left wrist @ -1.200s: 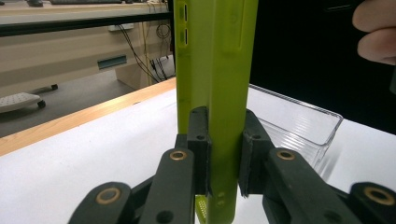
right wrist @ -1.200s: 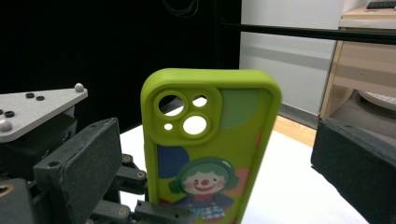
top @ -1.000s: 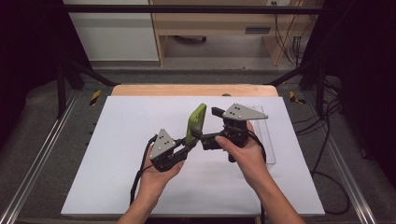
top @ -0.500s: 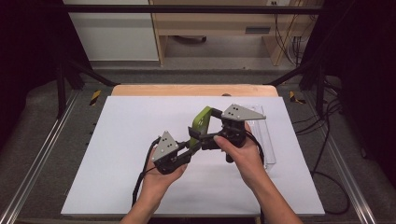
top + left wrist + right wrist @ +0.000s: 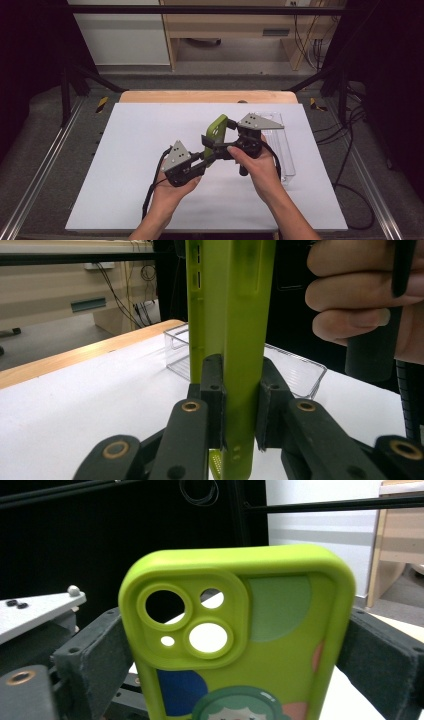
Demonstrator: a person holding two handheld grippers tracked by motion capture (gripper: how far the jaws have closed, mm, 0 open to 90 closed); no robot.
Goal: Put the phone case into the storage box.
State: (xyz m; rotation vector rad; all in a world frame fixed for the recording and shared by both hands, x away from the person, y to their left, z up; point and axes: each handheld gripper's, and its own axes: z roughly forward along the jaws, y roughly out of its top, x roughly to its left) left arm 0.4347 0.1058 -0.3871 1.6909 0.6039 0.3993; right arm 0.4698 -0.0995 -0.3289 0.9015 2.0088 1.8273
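Note:
A lime-green phone case (image 5: 216, 131) is held above the white mat between both hands. My left gripper (image 5: 207, 156) is shut on its lower end, with the pads (image 5: 214, 390) pressing its two faces edge-on (image 5: 235, 340). My right gripper (image 5: 220, 134) comes from the right at the camera-cutout end. Its jaws have just been closing, and they now touch the case's two long edges (image 5: 235, 645). A cartoon print shows on the case's back.
A clear plastic tray (image 5: 282, 150) lies on the mat to the right of the hands and shows again behind the case (image 5: 300, 370). The white mat (image 5: 140, 150) covers a wooden table (image 5: 200, 96). Metal rails run along both sides, and cables trail at right.
The right gripper's jaws have drawn in around the top of the case. The case has tipped slightly to the right, and the left gripper keeps its hold.

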